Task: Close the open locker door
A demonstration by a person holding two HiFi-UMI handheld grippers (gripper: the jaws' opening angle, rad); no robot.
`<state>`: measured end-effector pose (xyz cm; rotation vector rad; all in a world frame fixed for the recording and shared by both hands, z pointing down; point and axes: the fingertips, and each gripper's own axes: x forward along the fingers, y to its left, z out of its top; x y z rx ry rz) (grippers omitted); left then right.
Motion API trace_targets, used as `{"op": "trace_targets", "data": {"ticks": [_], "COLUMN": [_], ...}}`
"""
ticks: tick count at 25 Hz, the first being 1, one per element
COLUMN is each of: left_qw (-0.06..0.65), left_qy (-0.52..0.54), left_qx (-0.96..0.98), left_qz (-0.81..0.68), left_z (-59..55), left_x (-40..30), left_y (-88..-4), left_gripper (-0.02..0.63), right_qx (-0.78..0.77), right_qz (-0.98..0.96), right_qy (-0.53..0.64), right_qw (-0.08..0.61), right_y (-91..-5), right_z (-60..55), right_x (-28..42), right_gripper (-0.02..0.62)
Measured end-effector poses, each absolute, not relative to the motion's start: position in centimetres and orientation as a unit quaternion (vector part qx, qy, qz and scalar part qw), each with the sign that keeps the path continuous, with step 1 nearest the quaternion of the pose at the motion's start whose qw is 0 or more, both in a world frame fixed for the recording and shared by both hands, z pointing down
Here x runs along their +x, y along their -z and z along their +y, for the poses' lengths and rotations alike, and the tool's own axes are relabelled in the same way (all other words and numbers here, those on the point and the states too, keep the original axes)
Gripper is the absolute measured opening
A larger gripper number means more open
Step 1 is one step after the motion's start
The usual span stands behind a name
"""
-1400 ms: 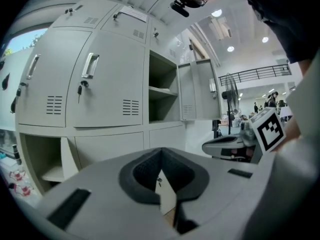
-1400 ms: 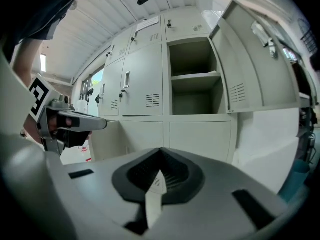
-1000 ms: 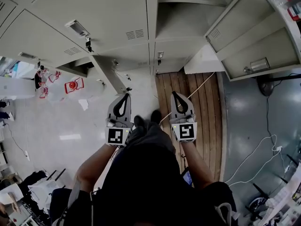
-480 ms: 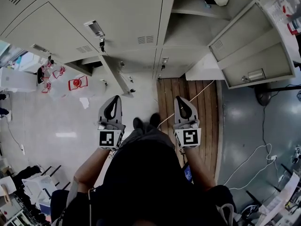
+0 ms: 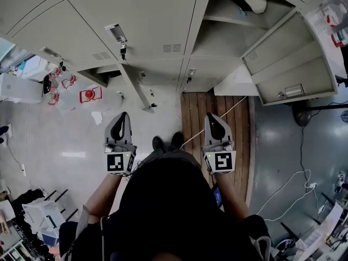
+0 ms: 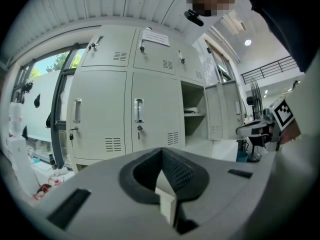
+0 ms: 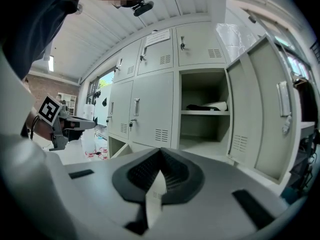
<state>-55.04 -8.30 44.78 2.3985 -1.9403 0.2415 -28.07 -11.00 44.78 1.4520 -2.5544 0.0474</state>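
Note:
The open locker door swings out to the right of its compartment; in the right gripper view the door stands wide beside the open compartment, where a dark and white bundle lies on the shelf. My left gripper is shut and empty, held in the air short of the closed lockers. My right gripper is also shut and empty, level with the left one, pointing at the open compartment and apart from the door. Both sets of jaws meet at their tips: left gripper, right gripper.
A small lower locker door also hangs open at the left. A wooden platform with a white cable lies under the open locker. Red items sit on the pale floor at left; more cables trail over the grey floor at right.
Both grippers have risen. The left one has also drifted leftward, widening the space between the two. Both stay shut.

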Motion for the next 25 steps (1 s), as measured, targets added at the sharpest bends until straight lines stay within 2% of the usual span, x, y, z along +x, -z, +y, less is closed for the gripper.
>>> {"op": "trace_targets", "data": {"ticks": [19,25], "left_qw": [0.023,0.021], "left_qy": [-0.099,-0.077], "left_qx": [0.760,0.762], "left_qz": [-0.642,-0.642], "left_z": [-7.0,-7.4], "left_x": [-56.7,-56.3], "left_y": [-45.1,-44.3], "left_gripper": [0.003,0.003], "right_qx": [0.514,0.507], "right_qz": [-0.849,-0.853], "right_qy": [-0.020,-0.014], "right_qw": [0.121,0.121], "right_y": [-44.4,-44.5], "right_z": [-11.1,-10.9], "right_x": [-27.5,-27.7], "right_gripper": [-0.008,-0.008]}}
